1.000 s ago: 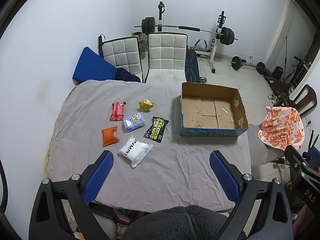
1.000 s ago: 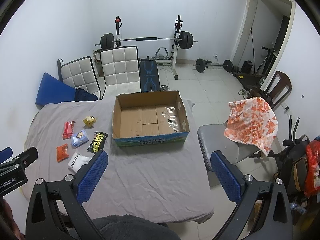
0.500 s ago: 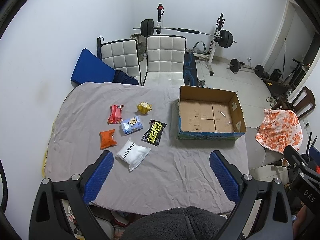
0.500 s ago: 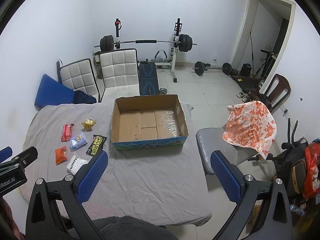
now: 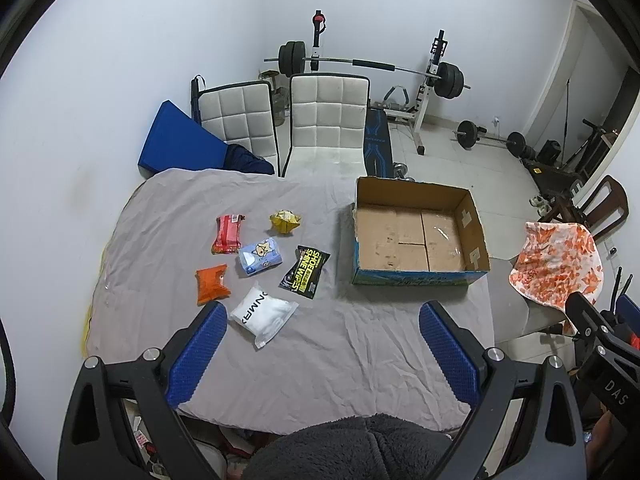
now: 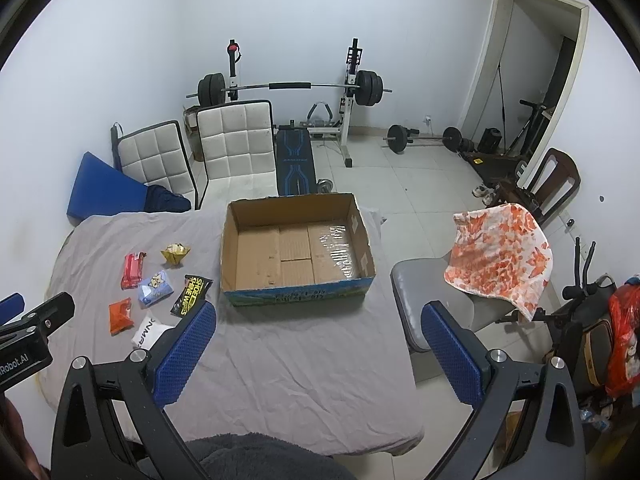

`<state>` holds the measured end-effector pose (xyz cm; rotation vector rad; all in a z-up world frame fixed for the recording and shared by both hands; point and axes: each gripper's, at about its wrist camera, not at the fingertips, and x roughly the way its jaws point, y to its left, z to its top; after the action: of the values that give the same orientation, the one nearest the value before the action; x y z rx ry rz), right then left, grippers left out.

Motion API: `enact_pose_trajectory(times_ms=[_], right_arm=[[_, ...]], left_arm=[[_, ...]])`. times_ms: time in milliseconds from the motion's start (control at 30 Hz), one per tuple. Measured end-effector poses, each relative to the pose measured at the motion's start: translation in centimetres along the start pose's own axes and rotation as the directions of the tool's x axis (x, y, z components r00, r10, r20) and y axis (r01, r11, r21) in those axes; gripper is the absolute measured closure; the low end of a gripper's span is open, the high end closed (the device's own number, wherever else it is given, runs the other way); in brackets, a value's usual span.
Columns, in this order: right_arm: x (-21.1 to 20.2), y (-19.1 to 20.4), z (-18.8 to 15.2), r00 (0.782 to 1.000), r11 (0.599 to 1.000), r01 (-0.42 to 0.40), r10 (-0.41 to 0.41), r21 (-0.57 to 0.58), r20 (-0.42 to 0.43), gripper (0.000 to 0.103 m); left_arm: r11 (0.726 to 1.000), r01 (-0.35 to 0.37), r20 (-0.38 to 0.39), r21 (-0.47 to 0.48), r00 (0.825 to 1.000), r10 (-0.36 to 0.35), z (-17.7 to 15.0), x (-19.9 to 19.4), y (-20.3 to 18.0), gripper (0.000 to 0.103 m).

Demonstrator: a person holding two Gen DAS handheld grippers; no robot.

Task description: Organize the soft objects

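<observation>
Grey cloth covers the table [image 5: 320, 360], creased all over, and on its left half lie six small soft packets, apart from one another. Nearest the camera is a white pouch [image 5: 264, 314] with dark lettering; just beyond it to the left sits an orange packet [image 5: 212, 283]. A light blue tissue pack [image 5: 260, 257] printed with a cartoon animal lies in the middle of the group, with a red wrapper [image 5: 228, 234] behind it to the left and a crumpled yellow packet [image 5: 285, 221] farthest back. A black sachet [image 5: 306, 273] with yellow print lies closest to the cardboard box [image 5: 420, 236], which stands open on the right half of the table with only its taped bottom flaps showing inside. The left gripper [image 5: 320, 344] hangs above the near edge of the table with its blue-padded fingers spread wide and nothing between them, the left pad overlapping the view just beside the white pouch. The right gripper [image 6: 318, 340] is likewise spread wide and holds nothing, looking at the box [image 6: 296, 248] from higher and farther right. Beyond the table stand two white padded chairs [image 5: 320, 120] and a barbell rack [image 5: 372, 68]; an orange-patterned towel [image 6: 500, 256] hangs over a grey seat at the right.
</observation>
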<state>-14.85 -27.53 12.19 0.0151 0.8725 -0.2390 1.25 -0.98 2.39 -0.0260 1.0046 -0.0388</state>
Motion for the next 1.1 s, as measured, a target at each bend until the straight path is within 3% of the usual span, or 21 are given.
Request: enact_pose_trajectory(times_ms=[467,600,733,933,1000,1100], right_arm=[[0.9,0.1,1.1,1.000,1.000,-0.011,0.011,0.013,-0.003,0.000],[2.7,0.6,1.7,0.999,0.999,-0.038,0.039,0.024,-0.034,0.000],[6.4,2.1,2.0,0.992,0.997,-0.080,0.081,0.021,-0.098,0.000],[15.8,8.1,1.2,0.945,0.982,-0.188,0.174,-0.024,-0.277,0.000],[19.3,10.7,0.2,0.923,0.976,-0.214,0.187,-0.046,-0.338,0.000],[24.5,14.9,-1.5,0.885,0.966,-0.249,0.196,-0.074,-0.423,0.000]], left_arm=[[1.000,0.009,-0.003,-0.002,1.000,-0.009,0.5,0.4,-0.2,0.004],[1.000,0.002,-0.029,-0.026,1.000,-0.003,1.2,1.8,0.6,0.004],[0.994,-0.039,-0.022,-0.099,0.999,0.037,2.4,3.8,3.9,0.004],[0.971,-0.148,-0.133,-0.189,0.983,0.124,2.5,10.2,10.8,0.004],[0.957,-0.196,-0.197,-0.214,0.968,0.154,1.8,13.1,13.2,0.004],[0.939,-0.202,-0.282,-0.277,0.952,0.121,-0.1,17.6,16.6,0.004]])
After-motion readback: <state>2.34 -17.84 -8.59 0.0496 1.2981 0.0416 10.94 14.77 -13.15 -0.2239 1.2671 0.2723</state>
